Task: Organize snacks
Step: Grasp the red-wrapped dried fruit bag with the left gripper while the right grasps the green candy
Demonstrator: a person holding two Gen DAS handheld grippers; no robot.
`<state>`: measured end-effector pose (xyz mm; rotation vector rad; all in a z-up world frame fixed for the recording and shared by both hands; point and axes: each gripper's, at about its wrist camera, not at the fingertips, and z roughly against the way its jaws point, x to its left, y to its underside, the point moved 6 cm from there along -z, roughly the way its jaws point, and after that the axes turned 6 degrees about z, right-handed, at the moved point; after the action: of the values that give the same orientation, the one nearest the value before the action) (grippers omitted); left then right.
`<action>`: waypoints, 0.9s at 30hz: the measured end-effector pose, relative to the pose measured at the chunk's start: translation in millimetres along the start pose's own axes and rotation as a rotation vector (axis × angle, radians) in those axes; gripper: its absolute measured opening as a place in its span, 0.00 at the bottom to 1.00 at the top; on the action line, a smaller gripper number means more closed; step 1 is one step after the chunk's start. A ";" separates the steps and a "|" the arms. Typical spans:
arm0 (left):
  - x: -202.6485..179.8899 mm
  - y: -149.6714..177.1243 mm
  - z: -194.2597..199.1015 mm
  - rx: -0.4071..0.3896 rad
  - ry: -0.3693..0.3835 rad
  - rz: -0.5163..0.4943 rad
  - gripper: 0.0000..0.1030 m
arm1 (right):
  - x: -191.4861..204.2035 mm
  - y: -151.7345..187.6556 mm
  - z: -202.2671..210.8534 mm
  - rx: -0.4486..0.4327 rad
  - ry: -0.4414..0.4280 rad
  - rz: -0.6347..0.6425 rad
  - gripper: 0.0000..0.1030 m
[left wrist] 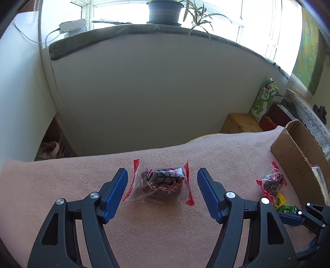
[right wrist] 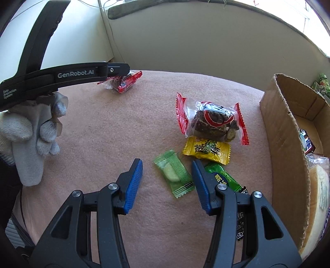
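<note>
A clear packet with red ends and dark contents [left wrist: 160,182] lies on the pink cloth [left wrist: 82,177]. My left gripper [left wrist: 162,172] hangs over it, open, one blue finger on each side and neither pad touching. My right gripper [right wrist: 167,162] is open above a pale green packet [right wrist: 174,174], which lies between its fingers, unpressed. Its right finger covers part of a dark green packet [right wrist: 223,177]. Beyond these lie a yellow packet [right wrist: 206,150] and a second red-ended packet [right wrist: 212,121].
An open cardboard box [right wrist: 284,132] stands at the right edge of the cloth, holding a wrapped bun [right wrist: 317,191] and other snacks. A gloved hand [right wrist: 31,127] holds the left gripper's handle. Behind the table are a wall, a window ledge and a potted plant [left wrist: 165,10].
</note>
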<state>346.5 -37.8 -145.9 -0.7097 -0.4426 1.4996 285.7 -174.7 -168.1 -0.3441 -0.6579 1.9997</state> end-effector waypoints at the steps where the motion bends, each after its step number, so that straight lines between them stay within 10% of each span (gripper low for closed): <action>1: -0.6 1.6 -4.7 0.017 0.007 -0.005 0.68 | -0.3 0.3 0.2 -0.001 -0.004 -0.004 0.51; 20: 4.2 7.8 -15.7 0.043 0.018 -0.001 0.55 | 0.4 6.5 6.7 0.042 -0.008 0.019 0.41; 24: 6.8 8.2 -13.9 0.037 0.013 0.002 0.53 | 0.5 12.8 14.5 0.051 -0.017 0.014 0.65; 27: 8.4 9.0 -11.8 0.035 0.012 0.002 0.53 | 0.8 20.2 15.9 0.052 0.013 0.038 0.64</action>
<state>348.2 -31.9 -161.8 -0.6913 -0.4053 1.5007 263.0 -186.7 -166.8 -0.3403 -0.5937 2.0448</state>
